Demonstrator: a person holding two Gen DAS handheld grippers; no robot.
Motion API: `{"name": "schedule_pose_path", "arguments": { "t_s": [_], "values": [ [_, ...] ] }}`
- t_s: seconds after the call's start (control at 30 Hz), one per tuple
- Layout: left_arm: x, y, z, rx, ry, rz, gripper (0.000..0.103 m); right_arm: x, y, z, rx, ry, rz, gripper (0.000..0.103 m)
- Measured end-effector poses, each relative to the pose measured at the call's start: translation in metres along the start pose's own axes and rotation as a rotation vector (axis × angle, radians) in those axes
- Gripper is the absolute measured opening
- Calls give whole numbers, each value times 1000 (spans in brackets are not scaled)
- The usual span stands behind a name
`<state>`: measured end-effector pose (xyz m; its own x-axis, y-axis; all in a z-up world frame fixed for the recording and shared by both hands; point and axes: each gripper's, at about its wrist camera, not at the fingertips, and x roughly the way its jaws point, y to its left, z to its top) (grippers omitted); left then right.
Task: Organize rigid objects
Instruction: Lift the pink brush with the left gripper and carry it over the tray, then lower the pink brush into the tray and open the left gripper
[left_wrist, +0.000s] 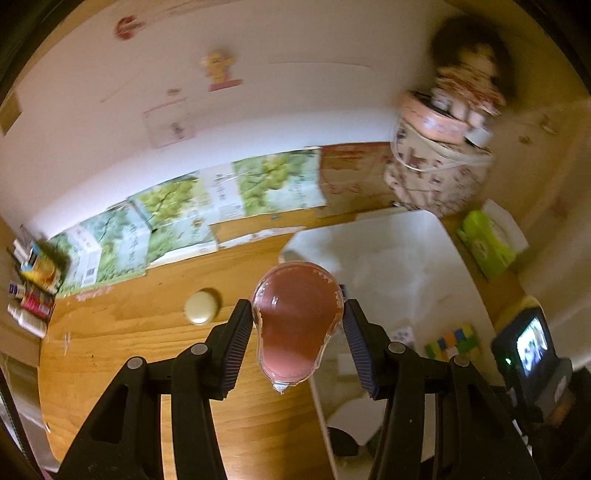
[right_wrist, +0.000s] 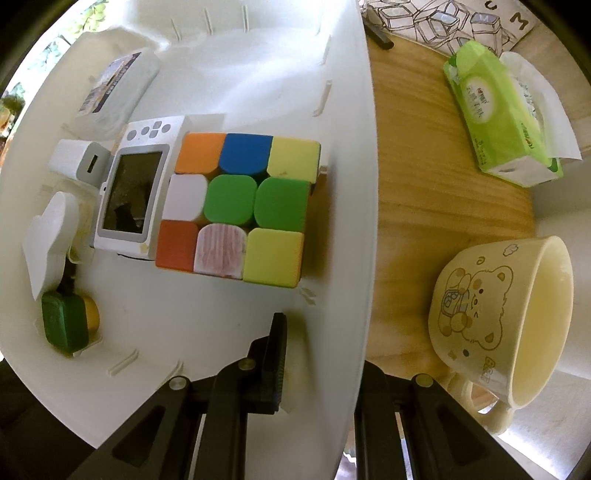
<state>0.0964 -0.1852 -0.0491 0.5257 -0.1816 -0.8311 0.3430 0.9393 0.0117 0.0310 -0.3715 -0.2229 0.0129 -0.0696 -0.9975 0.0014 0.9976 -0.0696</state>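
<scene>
My left gripper is shut on a clear pear-shaped container of pink stuff, held in the air above the wooden table, just left of the white bin. In the right wrist view my right gripper straddles the white bin's near wall. One finger is inside against the wall and the other is hidden behind it. In the bin lie a colour cube, a white handheld device with a screen, a white charger and a green and yellow piece.
A cream round object lies on the wood left of the held container. A green tissue pack and a cream bear mug stand right of the bin. Printed cartons and a patterned box with a doll line the wall.
</scene>
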Motion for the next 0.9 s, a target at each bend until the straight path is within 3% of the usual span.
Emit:
{"name": "schedule_pose_path", "arguments": {
  "t_s": [0.27, 0.7, 0.77, 0.83, 0.9],
  "values": [
    [-3, -40, -8, 109, 18, -61, 54, -5, 0, -7, 6, -29, -8, 16],
    [15, -75, -25, 196, 126, -123, 55, -6, 0, -18, 29, -47, -6, 16],
    [17, -76, -25, 202, 132, -112, 62, -5, -1, -18, 32, -47, -6, 16],
    [16, -75, -25, 200, 131, -110, 76, -6, -2, -15, 33, -45, -6, 16],
    [14, -73, -25, 200, 124, -112, 78, -6, -3, -14, 36, -43, -6, 16]
  ]
}}
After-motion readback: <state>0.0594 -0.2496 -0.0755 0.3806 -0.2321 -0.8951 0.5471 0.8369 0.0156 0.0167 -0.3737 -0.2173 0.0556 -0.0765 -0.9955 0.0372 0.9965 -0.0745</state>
